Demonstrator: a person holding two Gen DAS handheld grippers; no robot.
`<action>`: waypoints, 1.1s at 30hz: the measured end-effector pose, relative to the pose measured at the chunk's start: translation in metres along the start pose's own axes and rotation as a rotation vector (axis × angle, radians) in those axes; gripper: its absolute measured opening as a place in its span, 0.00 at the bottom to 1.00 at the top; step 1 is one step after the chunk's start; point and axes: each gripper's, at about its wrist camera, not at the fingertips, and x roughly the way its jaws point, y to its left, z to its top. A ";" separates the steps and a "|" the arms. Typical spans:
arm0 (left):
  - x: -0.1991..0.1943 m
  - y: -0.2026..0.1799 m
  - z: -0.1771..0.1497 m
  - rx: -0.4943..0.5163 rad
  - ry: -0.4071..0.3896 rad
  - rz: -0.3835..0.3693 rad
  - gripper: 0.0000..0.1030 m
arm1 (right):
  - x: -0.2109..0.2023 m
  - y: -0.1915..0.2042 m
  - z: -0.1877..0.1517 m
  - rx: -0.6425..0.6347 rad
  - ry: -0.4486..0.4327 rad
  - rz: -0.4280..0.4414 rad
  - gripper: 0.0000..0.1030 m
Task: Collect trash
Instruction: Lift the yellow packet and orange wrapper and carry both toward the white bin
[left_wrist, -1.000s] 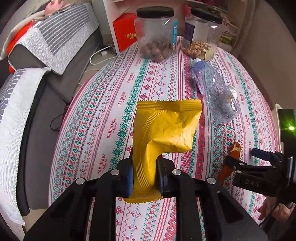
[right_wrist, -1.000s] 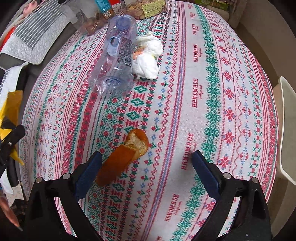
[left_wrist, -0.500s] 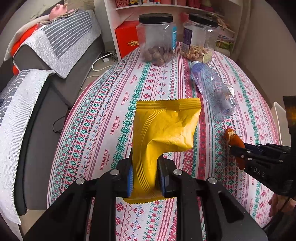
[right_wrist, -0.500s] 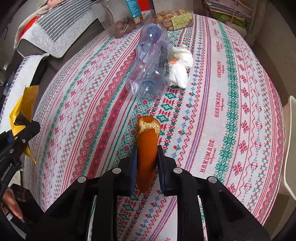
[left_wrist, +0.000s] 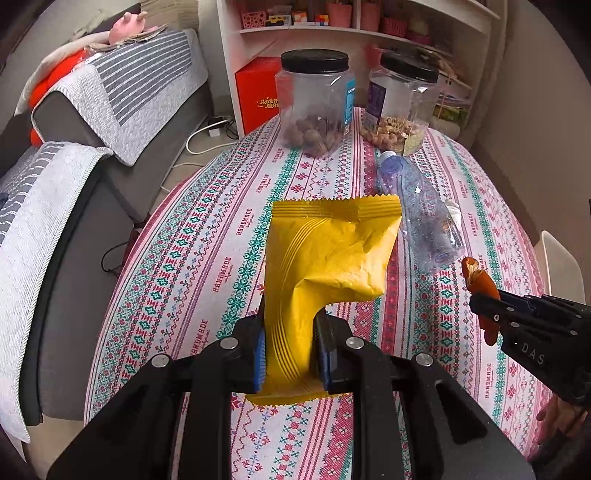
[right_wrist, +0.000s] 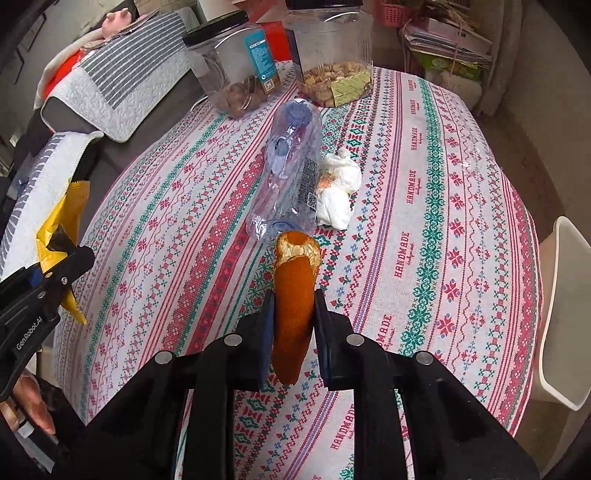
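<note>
My left gripper (left_wrist: 289, 325) is shut on a yellow snack wrapper (left_wrist: 328, 258) and holds it upright above the patterned tablecloth (left_wrist: 192, 258). The wrapper also shows in the right wrist view (right_wrist: 61, 236) at the left. My right gripper (right_wrist: 293, 306) is shut on an orange peel (right_wrist: 295, 291) and holds it above the table; the peel shows in the left wrist view (left_wrist: 480, 284) at the right. An empty clear plastic bottle (right_wrist: 291, 177) lies on the table with a crumpled white tissue (right_wrist: 338, 192) touching its right side.
Two clear jars with black lids, one of nuts (left_wrist: 314, 103) and one of snacks (left_wrist: 400, 103), stand at the table's far edge. A grey sofa (left_wrist: 74, 155) lies to the left. A white bin's rim (right_wrist: 565, 310) shows beyond the table's right edge. Shelves stand behind.
My right gripper closed on the orange peel and lifted it off the tablecloth. Both grippers have risen and drawn back, so more of the room shows.
</note>
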 end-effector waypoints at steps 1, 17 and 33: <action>0.000 -0.001 0.000 -0.001 -0.002 0.000 0.22 | -0.003 -0.001 -0.001 0.001 -0.003 0.000 0.19; -0.003 -0.025 0.000 0.016 -0.018 -0.029 0.22 | -0.017 -0.023 -0.005 0.036 -0.051 -0.027 0.20; -0.003 -0.050 0.000 0.058 -0.020 -0.059 0.23 | 0.002 -0.055 -0.026 0.076 0.078 -0.028 0.54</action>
